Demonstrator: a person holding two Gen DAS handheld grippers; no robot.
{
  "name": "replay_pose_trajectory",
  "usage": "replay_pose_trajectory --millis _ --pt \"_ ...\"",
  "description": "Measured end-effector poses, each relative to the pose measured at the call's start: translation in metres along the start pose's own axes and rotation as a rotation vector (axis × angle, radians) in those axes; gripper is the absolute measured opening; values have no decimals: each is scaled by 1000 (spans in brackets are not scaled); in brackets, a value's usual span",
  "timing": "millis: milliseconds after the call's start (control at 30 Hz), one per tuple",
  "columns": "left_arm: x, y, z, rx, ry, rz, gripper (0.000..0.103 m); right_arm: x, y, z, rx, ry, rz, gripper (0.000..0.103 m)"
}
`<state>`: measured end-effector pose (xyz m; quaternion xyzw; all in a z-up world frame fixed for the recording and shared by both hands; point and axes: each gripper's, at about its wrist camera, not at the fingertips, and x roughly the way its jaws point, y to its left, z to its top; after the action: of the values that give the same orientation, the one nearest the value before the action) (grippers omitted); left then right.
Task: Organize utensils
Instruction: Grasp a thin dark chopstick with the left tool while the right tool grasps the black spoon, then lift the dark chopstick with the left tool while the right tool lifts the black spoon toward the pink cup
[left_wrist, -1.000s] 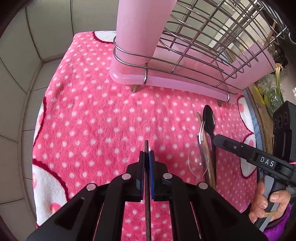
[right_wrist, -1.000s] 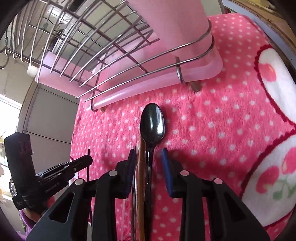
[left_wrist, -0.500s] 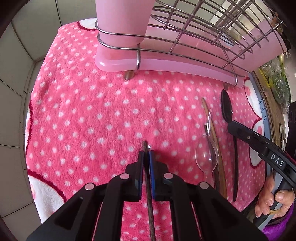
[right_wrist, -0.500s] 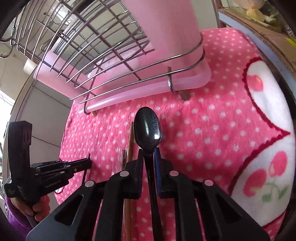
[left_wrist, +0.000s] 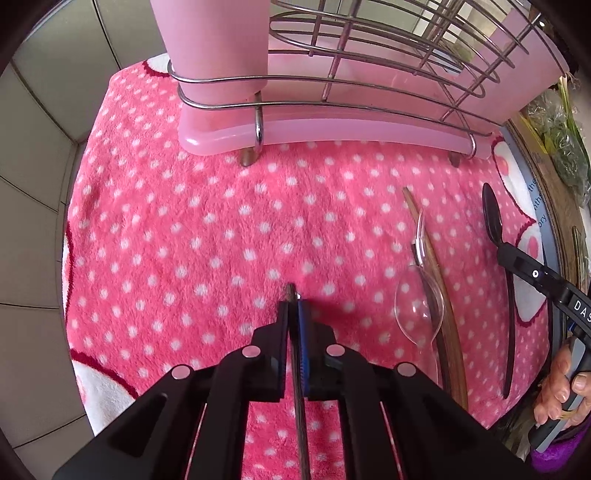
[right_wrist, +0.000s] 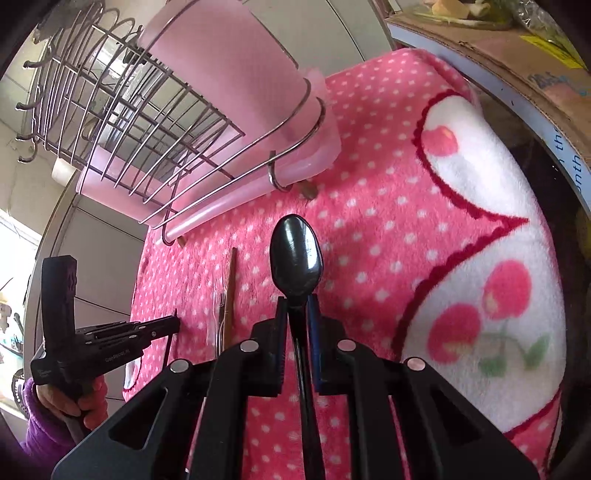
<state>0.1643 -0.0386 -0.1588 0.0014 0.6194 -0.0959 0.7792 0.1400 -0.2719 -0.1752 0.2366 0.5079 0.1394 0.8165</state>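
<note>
Now both grippers grip utensils by their handles, likely for carrying to the pink holder (left_wrist: 210, 55): left gripper (left_wrist: 294, 314) pinching a chopstick (left_wrist: 297, 369), right gripper (right_wrist: 297, 308) pinching a black spoon (right_wrist: 295, 254) above the towel (left_wrist: 221, 229).

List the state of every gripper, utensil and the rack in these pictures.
left gripper: shut on a thin dark chopstick.
right gripper: shut on the black spoon, lifted.
clear plastic spoon: lying on the towel.
wooden chopstick: lying beside it.
dish rack: upright on towel.
</note>
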Motion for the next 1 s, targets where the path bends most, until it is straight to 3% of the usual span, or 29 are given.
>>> replay_pose_trajectory --millis 233,467,767,1000 --pt "-30 3 -10 -40 -146 -102 4 -27 -8 -3 -16 -72 43 11" --pt "-77 7 -32 -49 -381 -162 4 -56 -1 -8 -41 -202 101 11" --pt "-140 17 -54 -46 -646 -181 4 -90 8 -10 -49 -338 150 11" --pt "-172 27 -64 -66 -751 -199 4 -104 17 -12 -77 -417 178 11"
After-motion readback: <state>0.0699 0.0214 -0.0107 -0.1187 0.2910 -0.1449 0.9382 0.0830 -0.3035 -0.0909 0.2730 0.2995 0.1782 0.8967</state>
